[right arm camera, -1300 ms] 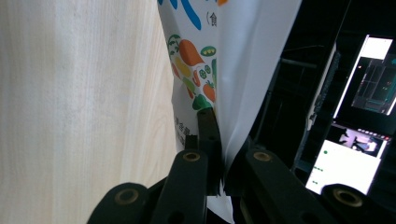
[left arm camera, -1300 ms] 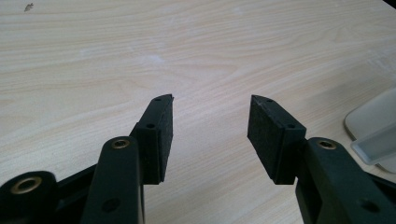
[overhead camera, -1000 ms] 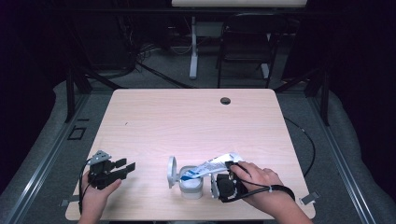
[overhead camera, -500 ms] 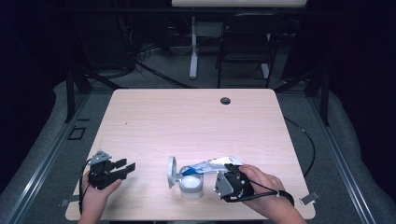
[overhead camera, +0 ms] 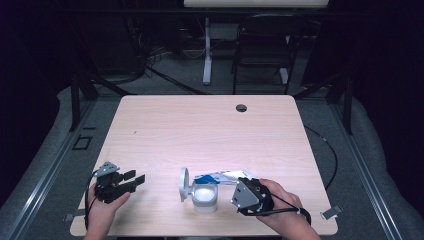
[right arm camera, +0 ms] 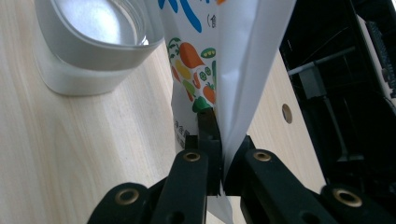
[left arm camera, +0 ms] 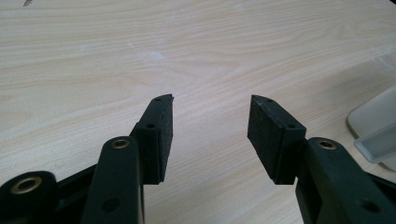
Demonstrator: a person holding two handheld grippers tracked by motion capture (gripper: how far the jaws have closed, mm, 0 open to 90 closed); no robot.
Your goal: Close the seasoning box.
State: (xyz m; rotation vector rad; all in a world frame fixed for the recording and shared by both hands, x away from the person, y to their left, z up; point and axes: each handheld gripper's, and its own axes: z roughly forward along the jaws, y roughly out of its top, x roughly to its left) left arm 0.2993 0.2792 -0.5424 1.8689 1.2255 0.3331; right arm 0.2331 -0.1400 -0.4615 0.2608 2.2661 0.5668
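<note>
A short glass jar [overhead camera: 205, 198] [right arm camera: 88, 51] with white powder inside stands near the table's front edge, and its round lid [overhead camera: 183, 184] [left arm camera: 373, 126] stands up on its left side. My right gripper [overhead camera: 235, 185] [right arm camera: 222, 135] is shut on the bottom edge of a white pouch [overhead camera: 220, 177] [right arm camera: 219, 46] printed with vegetables. The pouch lies tipped, its blue end over the jar's mouth. My left gripper [overhead camera: 135, 180] [left arm camera: 210, 126] rests at the front left, open, with bare wood between its pads, well left of the jar.
The pale wooden table [overhead camera: 210, 135] has a round cable hole [overhead camera: 241, 107] near its far edge. Behind the table stand a dark chair [overhead camera: 265, 50] and a white desk leg [overhead camera: 206, 50]. A cable [overhead camera: 327, 150] hangs off the right edge.
My right hand has shifted slightly toward the front edge with the pouch, whose raised end has dropped lower. The left gripper has stayed put.
</note>
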